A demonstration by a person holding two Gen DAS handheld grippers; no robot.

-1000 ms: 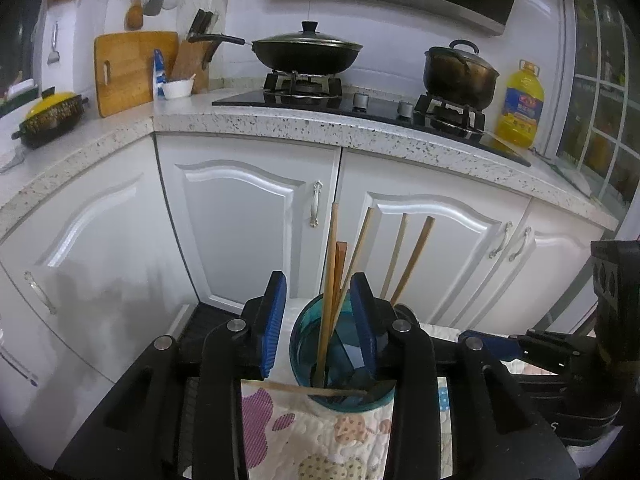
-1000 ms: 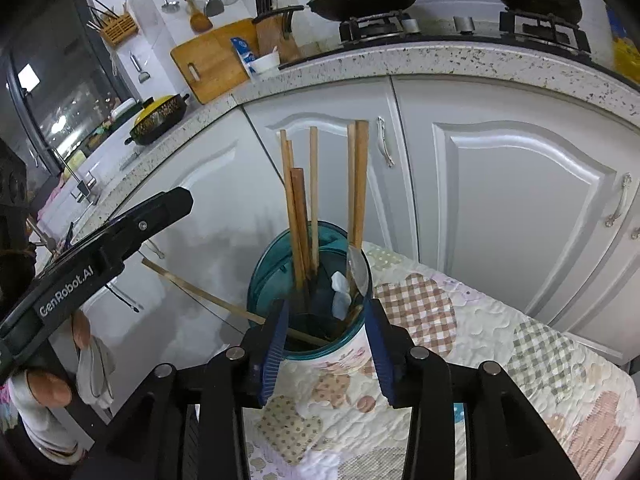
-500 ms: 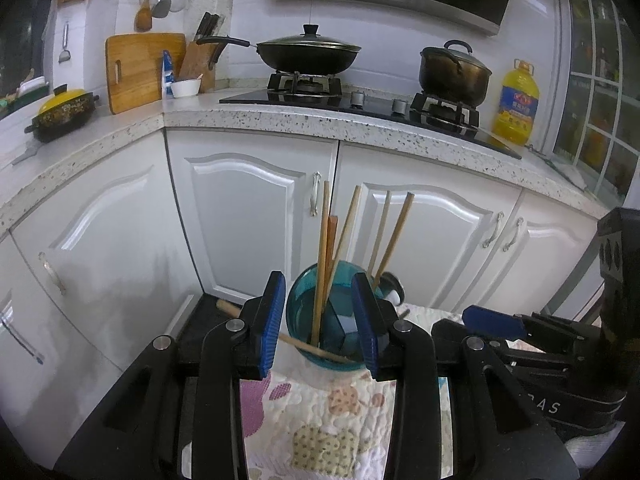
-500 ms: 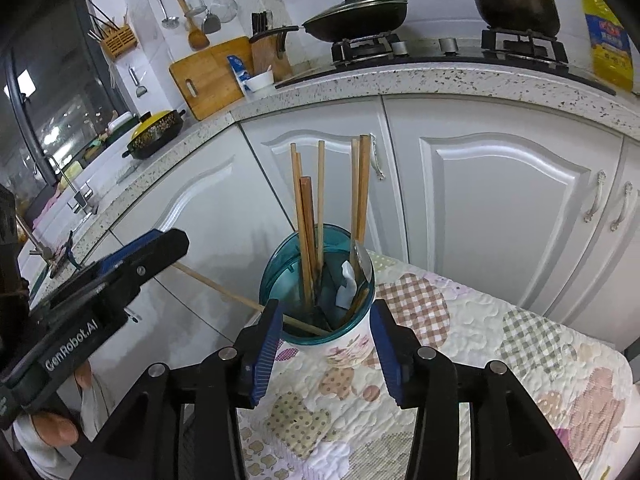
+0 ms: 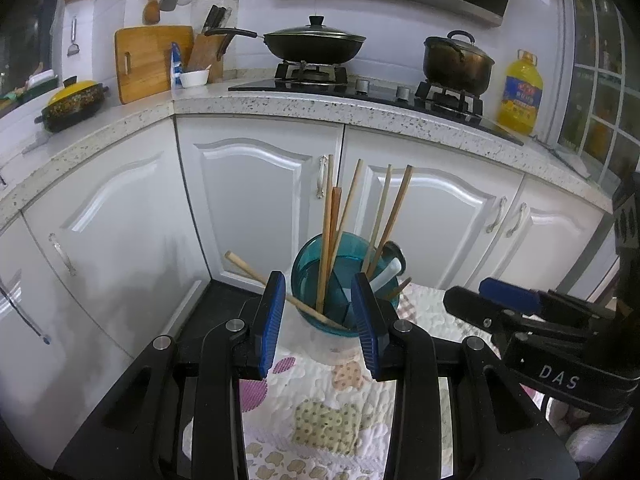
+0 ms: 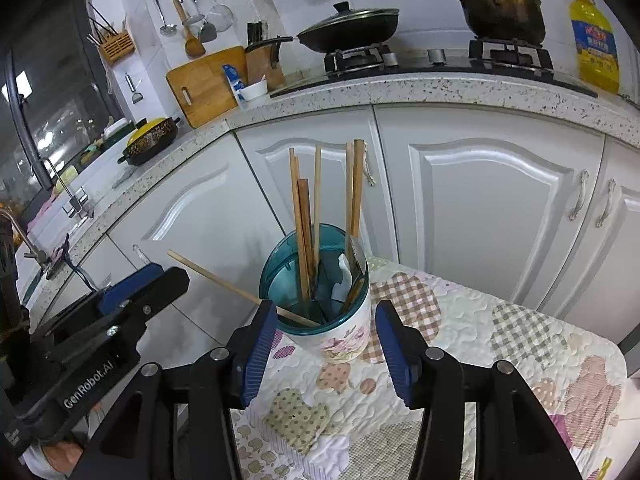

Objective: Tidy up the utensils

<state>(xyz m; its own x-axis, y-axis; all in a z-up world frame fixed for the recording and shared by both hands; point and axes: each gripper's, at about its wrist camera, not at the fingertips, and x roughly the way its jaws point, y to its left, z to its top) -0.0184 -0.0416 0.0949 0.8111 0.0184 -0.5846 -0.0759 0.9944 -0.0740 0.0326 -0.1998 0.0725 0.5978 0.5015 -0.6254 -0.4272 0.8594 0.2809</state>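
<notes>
utensil holder between two sets of tongs

from the left wrist we see the teal-rimmed utensil holder (image 5: 345,280) mostly from above, its round translucent rim and dark inside. only the right wrist view shows us its white ceramic wall with a pink flower print (image 6: 345,340). it stands upright near the corner of a tabletop covered by a quilted patchwork cloth (image 6: 472,344).

the left tongs (image 5: 319,308) are released, their ribbed blue pads on either side of the holder and nothing pressed between them. the right tongs (image 6: 326,344) are opening, the holder in front of the gap between the pads and clear of both.

several straight wooden chopsticks (image 6: 316,216) stand upright in the holder, beside a white spoon (image 6: 344,276). one chopstick (image 5: 260,276) leans far out over the rim to the left, at a low slant.

the right wrist view alone gives us a sink tap (image 6: 24,236) at far left and a bit of the person's hand under the left tool.
</notes>
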